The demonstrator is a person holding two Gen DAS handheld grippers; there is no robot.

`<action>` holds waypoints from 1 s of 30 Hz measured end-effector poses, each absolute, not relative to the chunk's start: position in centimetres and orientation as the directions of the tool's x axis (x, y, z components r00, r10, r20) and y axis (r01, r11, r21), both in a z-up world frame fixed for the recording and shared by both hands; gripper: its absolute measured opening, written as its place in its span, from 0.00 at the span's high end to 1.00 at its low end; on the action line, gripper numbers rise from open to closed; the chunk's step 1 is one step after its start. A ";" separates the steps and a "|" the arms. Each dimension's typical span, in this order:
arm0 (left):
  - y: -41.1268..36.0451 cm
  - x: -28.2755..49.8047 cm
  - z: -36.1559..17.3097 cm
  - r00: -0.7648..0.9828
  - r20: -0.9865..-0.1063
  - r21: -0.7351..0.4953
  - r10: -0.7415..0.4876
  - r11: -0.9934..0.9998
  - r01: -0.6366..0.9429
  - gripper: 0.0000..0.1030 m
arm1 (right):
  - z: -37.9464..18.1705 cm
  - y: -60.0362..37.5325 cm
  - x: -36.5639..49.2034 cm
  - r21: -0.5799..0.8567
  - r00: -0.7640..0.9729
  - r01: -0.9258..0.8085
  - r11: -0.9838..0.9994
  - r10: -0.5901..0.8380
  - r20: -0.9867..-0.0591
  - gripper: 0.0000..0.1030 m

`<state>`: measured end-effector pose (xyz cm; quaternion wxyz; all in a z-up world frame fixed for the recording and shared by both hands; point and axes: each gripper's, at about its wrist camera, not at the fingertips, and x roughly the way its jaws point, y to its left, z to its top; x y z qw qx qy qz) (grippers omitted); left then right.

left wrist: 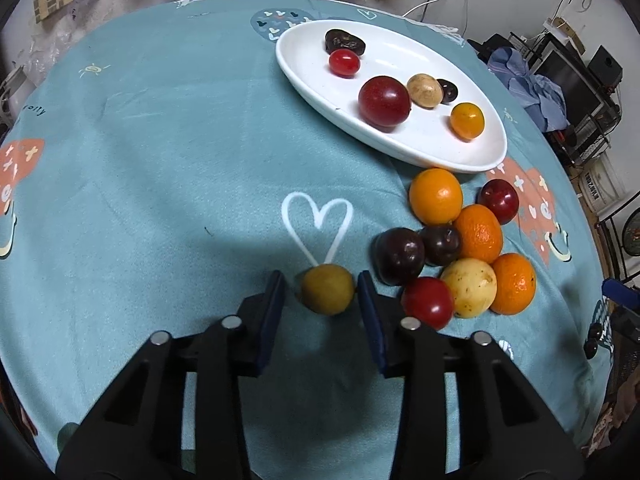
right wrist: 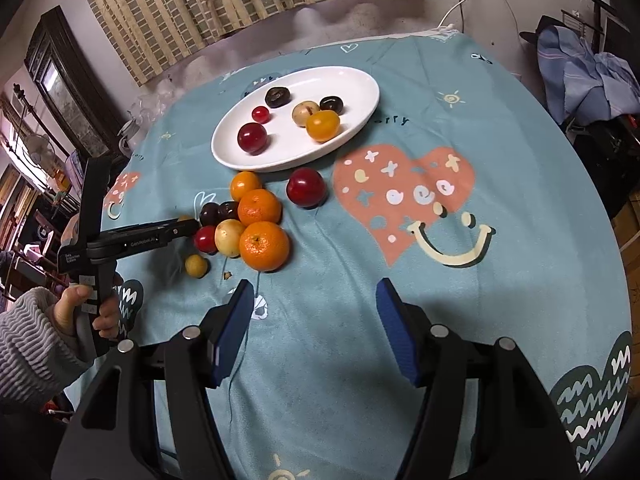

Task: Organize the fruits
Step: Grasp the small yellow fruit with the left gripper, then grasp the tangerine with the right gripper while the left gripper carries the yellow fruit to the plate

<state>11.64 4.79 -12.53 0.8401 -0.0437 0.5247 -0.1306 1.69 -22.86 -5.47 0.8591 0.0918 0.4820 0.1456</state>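
Observation:
A small yellow-brown fruit (left wrist: 327, 289) lies on the cloth between the fingertips of my left gripper (left wrist: 322, 289), which is open around it with gaps on both sides. A pile of oranges, dark plums, a red tomato and a pale yellow fruit (left wrist: 460, 256) sits just right of it. A white oval plate (left wrist: 472, 152) farther back holds several fruits. In the right wrist view my right gripper (right wrist: 316, 304) is open and empty above bare cloth, nearer than the pile (right wrist: 248, 220) and the plate (right wrist: 360, 92). The left gripper's body (right wrist: 132, 240) reaches in from the left.
The round table has a teal patterned cloth (right wrist: 400, 280). Another small yellow fruit (right wrist: 196, 266) lies alone left of the pile. A red plum (right wrist: 306, 187) sits apart near the plate. Clutter and shelves stand beyond the table's right edge.

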 end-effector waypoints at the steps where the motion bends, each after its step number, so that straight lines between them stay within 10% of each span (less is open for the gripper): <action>1: 4.9 11.7 -12.5 0.417 -0.865 -0.223 -0.279 0.958 0.179 0.71 | -5.5 -22.7 1.7 0.298 0.489 -0.164 0.940 0.340 -0.803 0.38; 25: 7.3 4.1 -9.9 0.432 -0.867 -0.214 -0.247 0.969 0.123 0.72 | -10.2 -14.3 9.0 0.243 0.353 -0.384 0.891 0.385 -0.853 0.39; 30: 6.0 4.2 -10.2 0.413 -0.875 -0.206 -0.251 0.967 0.152 0.72 | -10.8 -14.6 9.3 0.227 0.347 -0.395 0.890 0.374 -0.860 0.57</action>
